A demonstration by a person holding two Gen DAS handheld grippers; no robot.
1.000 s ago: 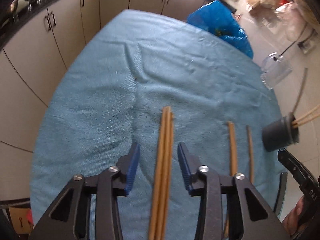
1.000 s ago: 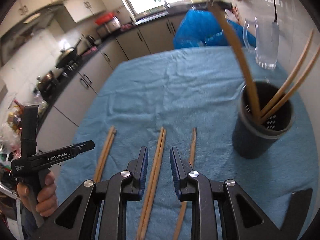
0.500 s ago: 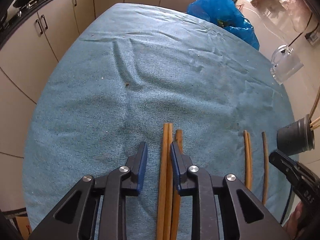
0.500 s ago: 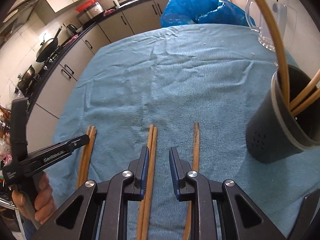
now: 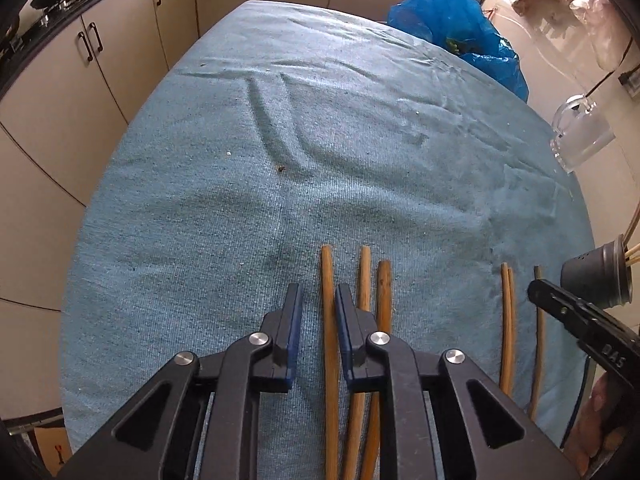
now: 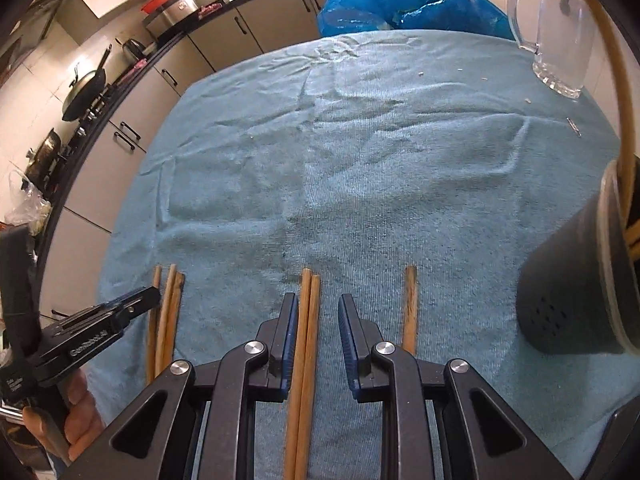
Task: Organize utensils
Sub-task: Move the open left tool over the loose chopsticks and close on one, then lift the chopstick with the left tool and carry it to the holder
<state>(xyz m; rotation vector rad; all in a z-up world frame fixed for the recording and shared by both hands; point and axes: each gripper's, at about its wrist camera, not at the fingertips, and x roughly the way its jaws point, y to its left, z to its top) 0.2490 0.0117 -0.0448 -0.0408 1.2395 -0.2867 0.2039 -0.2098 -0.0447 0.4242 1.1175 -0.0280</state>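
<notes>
- Both sets of jaws are held spread, low over the table (image 5: pixel 240 200), and nothing is pinched in either.
- Between the jaws of the left gripper (image 5: pixel 317 300) one chopstick (image 5: pixel 329 320) is seen lying lengthwise on the blue cloth (image 6: pixel 360 160); it appears to have been parted from its group so that it can be taken alone.
- Just right of the left jaws, partly under the right-hand one, two more chopsticks (image 5: pixel 382 292) are left lying side by side.
- Between the jaws of the right gripper (image 6: pixel 318 312) a pair of chopsticks (image 6: pixel 308 312) is framed, nearer the left-hand jaw, and is judged to be the next thing gripped by that hand.
- Just right of the right jaws a single chopstick (image 6: pixel 410 300) lies apart from the pair.
- All sticks are laid parallel, along the line of the jaws, which is judged to suit a grasp across their width.
- Farther right of the right jaws the dark holder (image 6: pixel 572 288) stands upright with several chopsticks (image 6: pixel 624 120) already leaning in it; it is taken as the place where the rest are to go.
- Ahead and to the right a glass mug (image 6: pixel 556 40) stands at the table's far edge, well apart from the sticks.
</notes>
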